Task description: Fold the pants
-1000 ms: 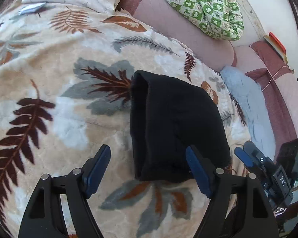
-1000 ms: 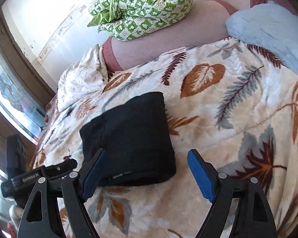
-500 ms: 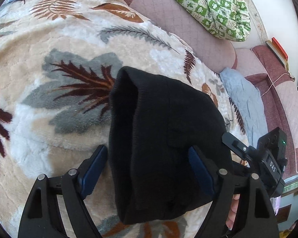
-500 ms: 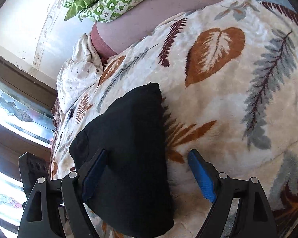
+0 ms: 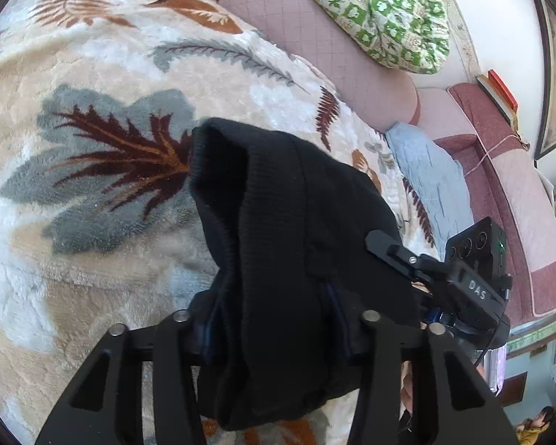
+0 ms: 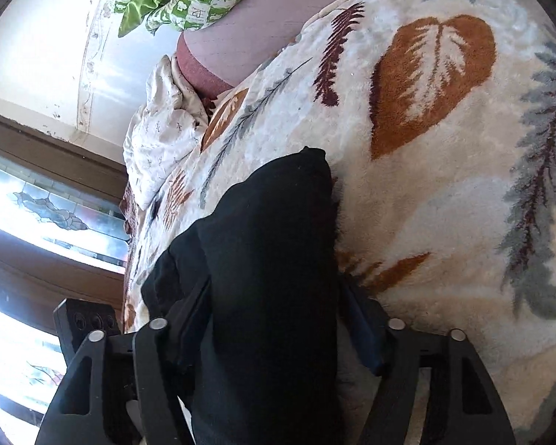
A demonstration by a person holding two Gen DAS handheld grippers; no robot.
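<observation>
Leaf-print blanket (image 5: 92, 222) on bed, green quilt (image 5: 381, 11) behind, both tools (image 5: 274, 319) (image 6: 274, 315) gripping folded black pants (image 5: 300, 259)

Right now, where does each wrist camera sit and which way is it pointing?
Left wrist: on the left gripper, looking along its jaws over the pants to the leaf blanket and sofa; the right gripper shows at right.
Right wrist: on the right gripper, looking along its jaws over the pants toward the window; the left gripper shows at lower left.
Shared: pants, blanket, green quilt.
</observation>
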